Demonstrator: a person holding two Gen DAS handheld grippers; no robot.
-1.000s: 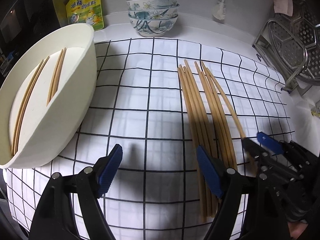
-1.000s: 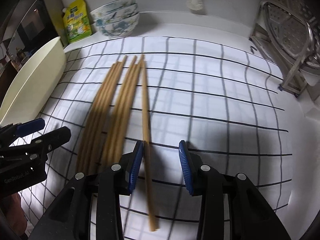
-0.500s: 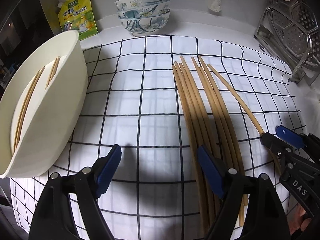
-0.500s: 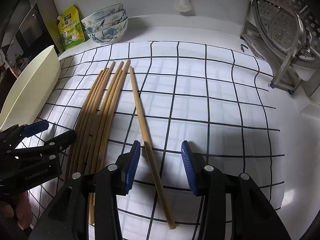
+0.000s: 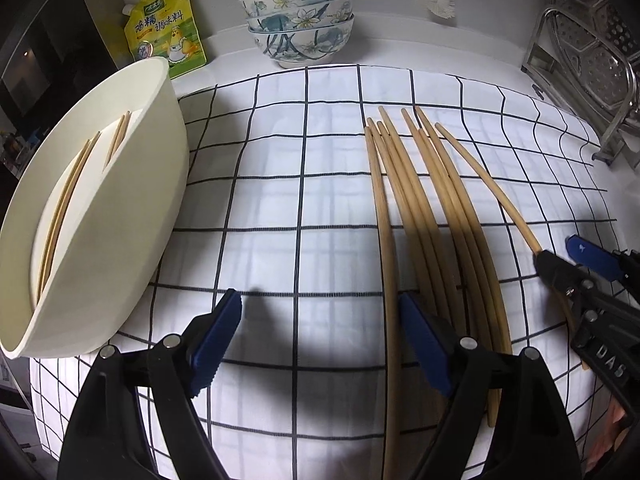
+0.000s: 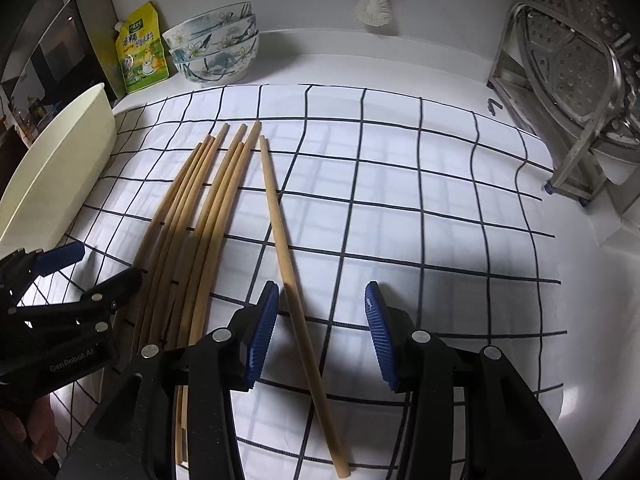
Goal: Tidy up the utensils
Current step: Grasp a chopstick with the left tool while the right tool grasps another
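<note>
Lying on the checked cloth (image 6: 400,208), apart from the chopstick bundle (image 6: 200,216): single chopstick (image 6: 286,264), between released right gripper (image 6: 322,320) pads, nearer the left one, untouched. Left gripper (image 5: 320,340) spread wide, empty.

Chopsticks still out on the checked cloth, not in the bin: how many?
8. Seven lie bunched side by side in a bundle, a group of four beside a group of three; the single chopstick lies apart between the right gripper's fingers. None looks hidden.
</note>
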